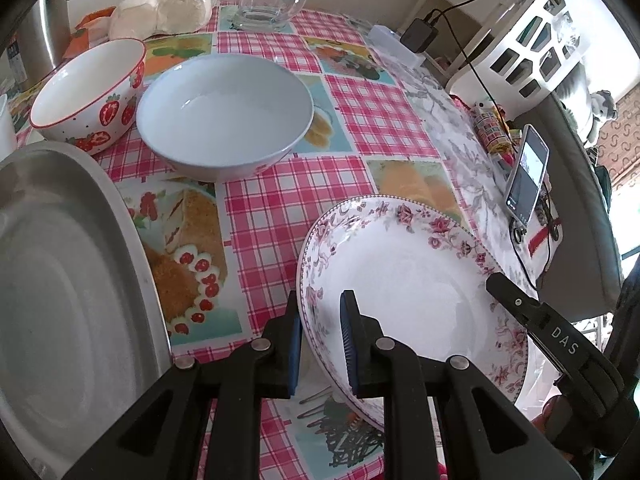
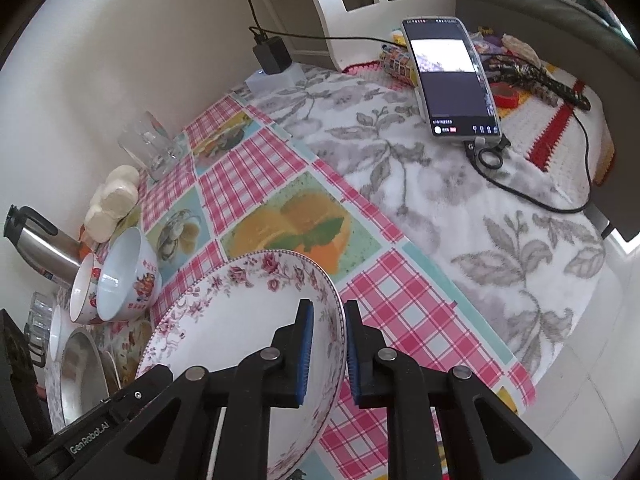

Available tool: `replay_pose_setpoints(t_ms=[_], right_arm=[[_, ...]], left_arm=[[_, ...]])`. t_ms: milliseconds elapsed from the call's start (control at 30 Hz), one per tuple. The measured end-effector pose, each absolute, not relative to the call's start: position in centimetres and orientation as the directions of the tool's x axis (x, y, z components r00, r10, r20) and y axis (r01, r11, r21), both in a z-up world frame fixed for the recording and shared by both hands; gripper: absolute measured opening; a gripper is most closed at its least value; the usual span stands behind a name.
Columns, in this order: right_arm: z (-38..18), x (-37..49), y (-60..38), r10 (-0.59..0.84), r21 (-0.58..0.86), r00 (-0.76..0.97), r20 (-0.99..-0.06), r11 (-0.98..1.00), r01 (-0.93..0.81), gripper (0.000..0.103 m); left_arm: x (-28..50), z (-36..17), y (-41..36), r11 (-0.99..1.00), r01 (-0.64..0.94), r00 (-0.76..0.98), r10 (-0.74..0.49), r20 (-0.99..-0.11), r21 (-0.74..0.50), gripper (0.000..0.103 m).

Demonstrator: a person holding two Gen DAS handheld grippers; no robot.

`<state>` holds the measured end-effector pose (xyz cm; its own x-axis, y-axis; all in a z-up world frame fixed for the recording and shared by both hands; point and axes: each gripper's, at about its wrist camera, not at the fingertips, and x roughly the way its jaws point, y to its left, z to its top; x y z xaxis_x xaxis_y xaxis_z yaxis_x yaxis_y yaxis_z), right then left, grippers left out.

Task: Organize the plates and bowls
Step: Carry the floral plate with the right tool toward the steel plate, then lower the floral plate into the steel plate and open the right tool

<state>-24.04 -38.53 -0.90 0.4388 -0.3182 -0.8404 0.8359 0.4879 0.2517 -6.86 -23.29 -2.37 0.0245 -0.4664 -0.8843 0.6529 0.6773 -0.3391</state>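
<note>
Behind both arms the floral plate (image 1: 408, 276) is partly hidden, left gripper (image 1: 320, 344) and right gripper (image 2: 326, 354) each straddling its rim.

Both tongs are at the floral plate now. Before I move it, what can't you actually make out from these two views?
- Floral plate: near rim hidden behind left tongs in the left view, behind right tongs in the right view; whether the pads truly clamp is unclear.
- Metal tray: cut off by the left view's edge.
- Phone: screen text too small.
- Strawberry bowl: mostly hidden behind the blue bowl, right view.
</note>
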Motion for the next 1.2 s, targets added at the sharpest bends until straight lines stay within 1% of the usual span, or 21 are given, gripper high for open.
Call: replay_pose_setpoints(t_ms=[233,600,1200], right_arm=[[0.1,-23.9,-38.2,-0.334,0.273,0.473,-0.815,0.498,0.823,0.017],[2.7,-23.7,-36.8,-0.378,0.314,0.553,-0.743,0.533,0.786,0.017],[4.1,-19.6,-32.1,-0.351,0.317,0.606,-0.714,0.610,0.726,0.017]], left_arm=[[-6.6,-1.6,-22.8,0.674,0.645,0.028,-0.491,-0.871,-0.359,0.019],[-5.9,1.9,-21.1,0.660,0.653,0.083,-0.550,-0.831,-0.372,0.019],[-2.5,3.4,-15.8,0.700,0.598,0.135,-0.568,-0.812,-0.390,0.019]])
